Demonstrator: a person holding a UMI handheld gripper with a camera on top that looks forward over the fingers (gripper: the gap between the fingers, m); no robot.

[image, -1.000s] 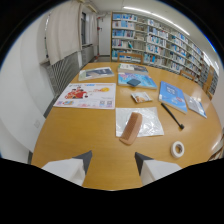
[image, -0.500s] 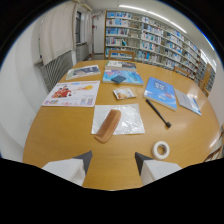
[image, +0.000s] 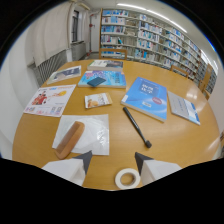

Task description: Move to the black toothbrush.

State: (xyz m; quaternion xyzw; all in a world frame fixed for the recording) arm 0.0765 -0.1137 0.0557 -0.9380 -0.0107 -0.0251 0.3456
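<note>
While spread wide, tongs [image: 113, 159] hold nothing, black toothbrush [image: 136, 126] ahead.

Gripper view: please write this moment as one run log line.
gripper: open, holding nothing | black toothbrush: on table, ahead of fingers | tape roll: between fingers

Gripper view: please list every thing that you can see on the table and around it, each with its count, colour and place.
toothbrush: 1, black, just ahead of the fingers, beside the blue book
tape roll: 1, white, between the fingertips
comb: 1, brown, on the clear bag
clear bag: 1, transparent, beside the toothbrush
blue book: 1, blue, beyond the toothbrush
small packet: 1, pale, beyond the clear bag
leaflet: 1, white with red, beside the small packet
table: 1, wooden, under everything
bookshelves: several, filled, behind the table
radiator: 1, grey, along the wall
gripper: 1, dark-tipped white fingers, open
</note>
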